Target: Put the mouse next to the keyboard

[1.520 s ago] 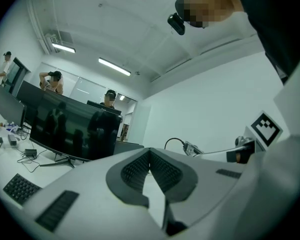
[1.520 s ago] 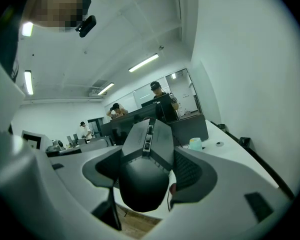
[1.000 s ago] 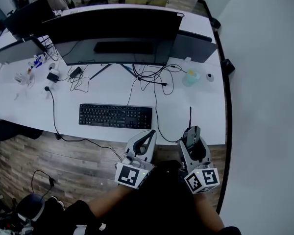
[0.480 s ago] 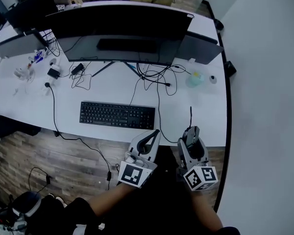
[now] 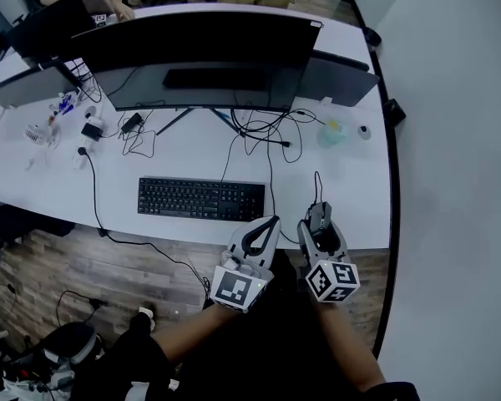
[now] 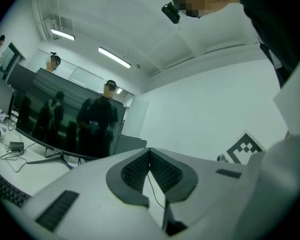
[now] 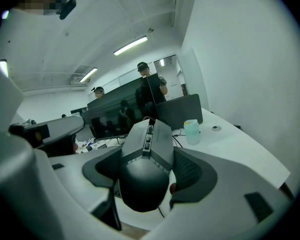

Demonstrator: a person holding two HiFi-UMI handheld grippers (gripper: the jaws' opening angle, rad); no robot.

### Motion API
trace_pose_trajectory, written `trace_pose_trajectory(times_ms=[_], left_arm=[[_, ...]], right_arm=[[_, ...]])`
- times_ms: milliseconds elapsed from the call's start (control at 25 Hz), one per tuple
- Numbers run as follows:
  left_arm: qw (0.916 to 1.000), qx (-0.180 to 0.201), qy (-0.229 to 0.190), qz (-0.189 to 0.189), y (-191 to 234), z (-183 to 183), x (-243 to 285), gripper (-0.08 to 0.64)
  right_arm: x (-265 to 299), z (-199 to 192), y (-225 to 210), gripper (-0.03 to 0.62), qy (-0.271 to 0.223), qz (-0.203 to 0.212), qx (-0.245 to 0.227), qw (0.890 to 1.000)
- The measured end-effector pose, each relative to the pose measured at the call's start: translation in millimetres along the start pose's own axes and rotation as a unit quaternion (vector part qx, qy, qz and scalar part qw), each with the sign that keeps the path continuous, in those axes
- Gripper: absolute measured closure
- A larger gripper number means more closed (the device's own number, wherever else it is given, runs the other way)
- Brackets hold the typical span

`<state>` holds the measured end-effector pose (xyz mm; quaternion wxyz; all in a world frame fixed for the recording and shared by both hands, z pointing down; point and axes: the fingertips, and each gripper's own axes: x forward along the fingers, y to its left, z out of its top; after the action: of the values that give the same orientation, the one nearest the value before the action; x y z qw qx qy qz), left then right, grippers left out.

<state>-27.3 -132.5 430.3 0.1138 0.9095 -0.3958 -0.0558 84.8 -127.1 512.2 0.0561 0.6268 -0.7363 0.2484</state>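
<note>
Mouse (image 7: 144,174) sat clamped in the right gripper (image 5: 319,222), its dark rounded back toward the camera and its wheel end pointing at 12 o'clock toward the monitor (image 5: 200,57). The jaws pressed on its two flanks, about halfway along the body. In the head view it hung over the front edge of the desk (image 5: 355,199), at about 4 o'clock from the keyboard (image 5: 202,199) and apart from it. Whether it touched the desktop could not be told.

The left gripper (image 6: 150,156) hovered just beside the right one at its 9 o'clock, with its jaw tips together and nothing held.

By its look, the mouse was light and rigid, a smooth plastic shell with curved sides that could slip under a loose hold. The flanks seemed the sound place to grip, clear of the buttons and wheel. Its thin cable (image 5: 316,182) ran off toward 12 o'clock and would likely tug a little as it moved.

One container showed: a pale green, see-through cup (image 5: 330,132) with a lid, at 12 o'clock from the mouse near the desk's far side. What was in it could not be made out.
</note>
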Motion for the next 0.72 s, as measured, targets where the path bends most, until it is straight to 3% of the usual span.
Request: trace_pose_trajectory(times_ms=[240, 480, 720], left_arm=[[0.9979, 0.057, 0.030, -0.009, 3.1, -33.6, 17.3, 0.557], [0.9957, 0.042, 0.081, 0.013, 8.4, -71.3, 26.7, 0.557], [0.9938, 0.034, 0.104, 0.023, 19.9, -86.5, 42.4, 0.557]], right_arm=[[37.3, -28.4, -9.4, 0.279, 0.033, 0.014, -0.014, 0.999], [59.6, -49.0, -24.2, 0.279, 0.059, 0.007, -0.003, 0.998], [82.1, -65.2, -40.0, 0.279, 0.085, 0.000, 0.005, 0.996]])
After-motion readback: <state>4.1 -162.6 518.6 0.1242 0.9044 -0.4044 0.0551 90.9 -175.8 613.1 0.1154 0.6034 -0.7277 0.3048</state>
